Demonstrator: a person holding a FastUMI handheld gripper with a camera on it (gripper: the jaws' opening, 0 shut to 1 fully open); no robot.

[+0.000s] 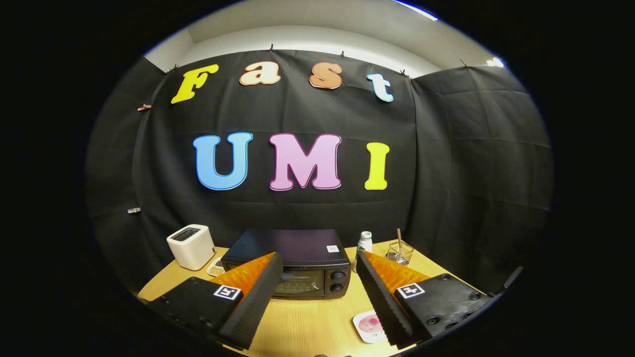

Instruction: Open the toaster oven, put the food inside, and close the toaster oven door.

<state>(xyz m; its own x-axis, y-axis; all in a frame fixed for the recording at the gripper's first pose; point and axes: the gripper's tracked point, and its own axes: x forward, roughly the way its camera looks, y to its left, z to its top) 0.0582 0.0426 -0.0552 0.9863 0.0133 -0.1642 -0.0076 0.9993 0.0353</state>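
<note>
Fingers (317,277) wide open, holding nothing, w/ shut toaster oven (292,267) just ahead btwn them.

Your left finger (258,290) hides toaster oven (297,260) door's left part; right finger covers plate (368,325) edge; small dish (216,268) contents unclear.

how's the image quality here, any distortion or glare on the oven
Gripper view: strong fisheye bending, so the table edge and wall curve; lighting is even and focus is sharp. The toaster oven top shows a soft purplish sheen, no harsh glare. The tool is open, its fingers framing the closed oven ahead.
</note>
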